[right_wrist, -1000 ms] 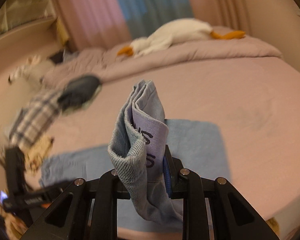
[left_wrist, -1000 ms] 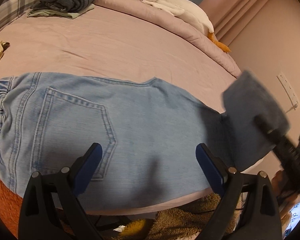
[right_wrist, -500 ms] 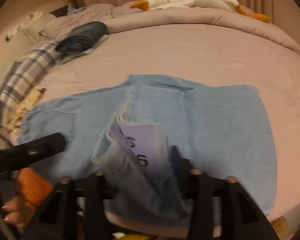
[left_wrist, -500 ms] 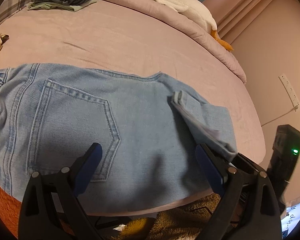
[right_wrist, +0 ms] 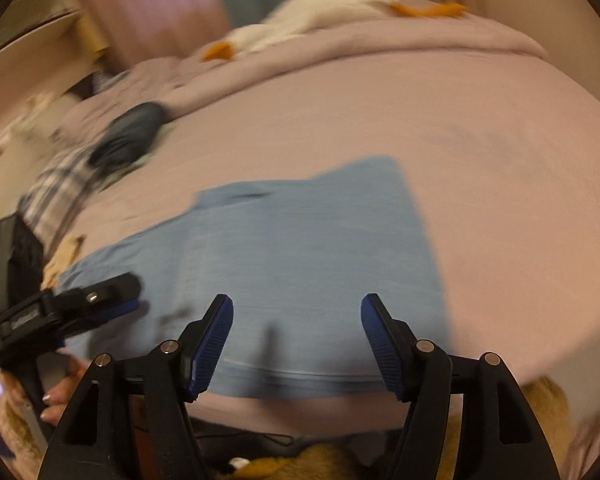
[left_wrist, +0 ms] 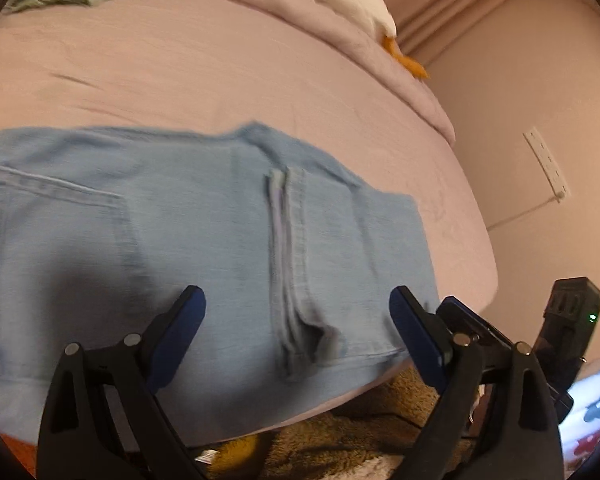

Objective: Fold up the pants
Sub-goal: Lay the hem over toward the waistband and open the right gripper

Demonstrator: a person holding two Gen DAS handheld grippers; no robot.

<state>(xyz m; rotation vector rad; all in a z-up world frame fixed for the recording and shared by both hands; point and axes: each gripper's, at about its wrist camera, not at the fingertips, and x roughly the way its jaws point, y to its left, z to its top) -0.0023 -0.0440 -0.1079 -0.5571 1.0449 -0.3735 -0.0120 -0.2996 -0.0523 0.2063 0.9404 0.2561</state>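
denim pants point(left_wrist: 204, 240): 1, folded | tongs: 2, both spread

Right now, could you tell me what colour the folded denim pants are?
Light blue denim pants, clearest in the left wrist view.

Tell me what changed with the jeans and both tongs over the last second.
The right tongs carried the leg end leftward over the jeans, laid it down and let go; they are open and empty now. The hem now lies across the middle, the legs doubled over. The left tongs stayed open, hovering over the jeans. The bed and plush goose are unchanged.
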